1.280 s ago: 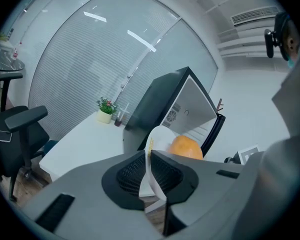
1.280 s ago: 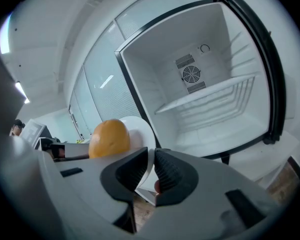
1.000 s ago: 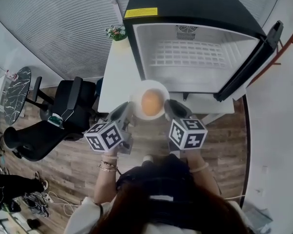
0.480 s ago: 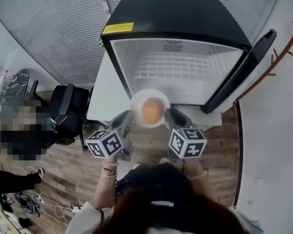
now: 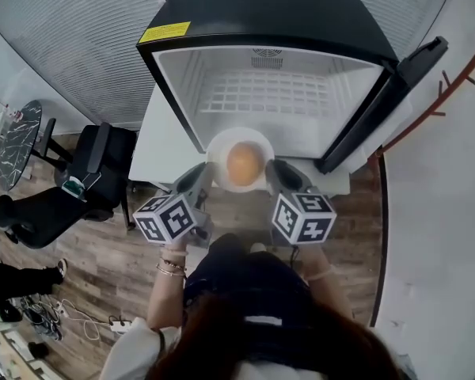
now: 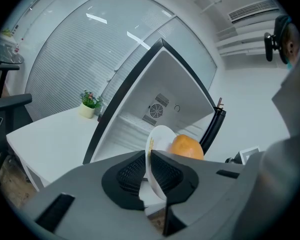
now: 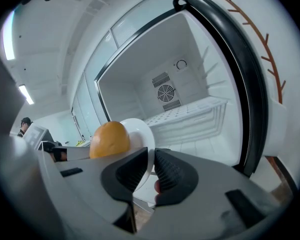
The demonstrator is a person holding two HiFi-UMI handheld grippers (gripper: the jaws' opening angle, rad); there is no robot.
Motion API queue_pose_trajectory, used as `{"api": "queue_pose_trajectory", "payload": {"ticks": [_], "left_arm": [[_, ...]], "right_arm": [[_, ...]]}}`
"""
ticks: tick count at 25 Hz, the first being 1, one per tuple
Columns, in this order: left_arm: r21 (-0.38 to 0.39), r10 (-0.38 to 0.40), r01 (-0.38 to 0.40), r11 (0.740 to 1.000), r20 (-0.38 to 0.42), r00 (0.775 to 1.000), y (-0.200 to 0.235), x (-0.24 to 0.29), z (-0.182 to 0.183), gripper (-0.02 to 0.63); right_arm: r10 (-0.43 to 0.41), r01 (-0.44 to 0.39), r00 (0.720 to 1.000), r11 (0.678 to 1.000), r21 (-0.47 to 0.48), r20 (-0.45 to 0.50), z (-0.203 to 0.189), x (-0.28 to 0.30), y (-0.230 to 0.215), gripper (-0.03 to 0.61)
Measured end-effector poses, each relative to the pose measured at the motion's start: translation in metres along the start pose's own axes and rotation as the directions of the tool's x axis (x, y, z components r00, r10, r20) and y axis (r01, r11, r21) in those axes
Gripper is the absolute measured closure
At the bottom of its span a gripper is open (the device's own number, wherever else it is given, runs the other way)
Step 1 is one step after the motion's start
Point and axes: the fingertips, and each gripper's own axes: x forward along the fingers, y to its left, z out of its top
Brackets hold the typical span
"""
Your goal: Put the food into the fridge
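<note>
Open fridge (image 5: 261, 6) ahead stands unobstructed, door (image 5: 380, 105) swung right (wire shelf (image 5: 269, 93) spans inside)

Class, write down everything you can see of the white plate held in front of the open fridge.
The plate is round, plain white and glossy like ceramic, with a shallow raised rim. One round orange food item sits at its middle. It rests on no surface: the left gripper pinches its left rim and the right gripper pinches its right rim, with pads on both faces. It hangs at the lower front edge of the open fridge, apparently not yet inside.
</note>
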Motion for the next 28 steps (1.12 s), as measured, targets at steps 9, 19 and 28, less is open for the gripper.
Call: {"api": "queue_pose_trajectory", "payload": {"ticks": [9,19,28], "left_arm": [[0.002,-0.023,0.023,1.0,-0.016,1.0,-0.003,0.031,0.002,0.58],[0.026,-0.059,0.06,0.998,-0.041,0.997,-0.007,0.067,0.013,0.58],[0.038,-0.078,0.079,0.996,-0.042,0.996,-0.013,0.095,0.033,0.578]], "right_arm": [[-0.036,0.036,0.999,0.999,0.005,0.013,0.012,0.011,-0.023,0.535],[-0.085,0.084,0.996,0.996,0.018,0.038,0.028,0.024,-0.048,0.535],[-0.109,0.108,0.992,0.994,0.021,0.061,0.051,0.036,-0.062,0.535]]}}
